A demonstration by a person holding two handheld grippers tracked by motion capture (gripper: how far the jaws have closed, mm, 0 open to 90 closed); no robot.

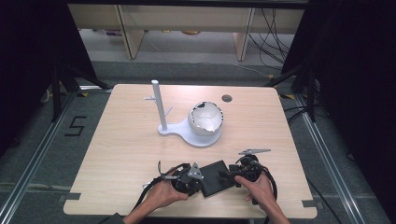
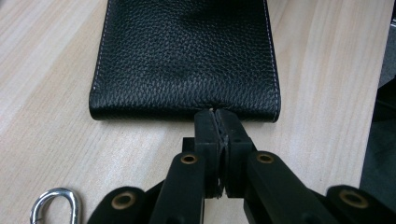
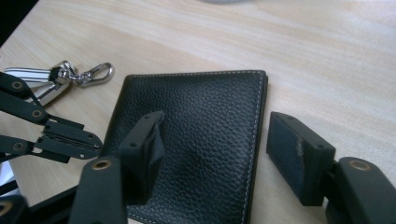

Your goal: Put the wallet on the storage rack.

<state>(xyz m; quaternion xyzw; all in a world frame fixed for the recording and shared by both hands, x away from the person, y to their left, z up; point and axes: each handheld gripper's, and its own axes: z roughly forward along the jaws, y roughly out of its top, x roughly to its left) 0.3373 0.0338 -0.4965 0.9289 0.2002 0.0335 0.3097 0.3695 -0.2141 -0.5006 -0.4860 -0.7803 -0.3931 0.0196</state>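
Pale wood-grain laminate forms the counter (image 1: 121, 154), the largest item we record. On it, toward the far middle, stands a white stand (image 1: 161, 109) with an upright post, and a white bowl-shaped shell (image 1: 205, 119) sits on the round end of its base.

Next in size is the black pebbled-leather wallet (image 1: 215, 177), lying flat near the front edge of the counter, between our two hands. Its white stitching runs along the long edges, as we see in both gripper views.

We hold the left hand-held gripper (image 2: 217, 116) at the wallet's near short edge. Its jaws are pressed together, and they appear to pinch that edge; from this angle we cannot confirm how much leather lies between them.

We hold the right hand-held gripper (image 3: 215, 154) over the opposite end of the wallet. Its jaws stand wide apart: one pad sits above the leather face, the other is just outside the stitched edge, over bare counter. Neither pad clamps anything.

Smallest is a silver snap hook (image 3: 95, 72), resting on the counter just beside the left hand-held gripper and clear of the wallet.
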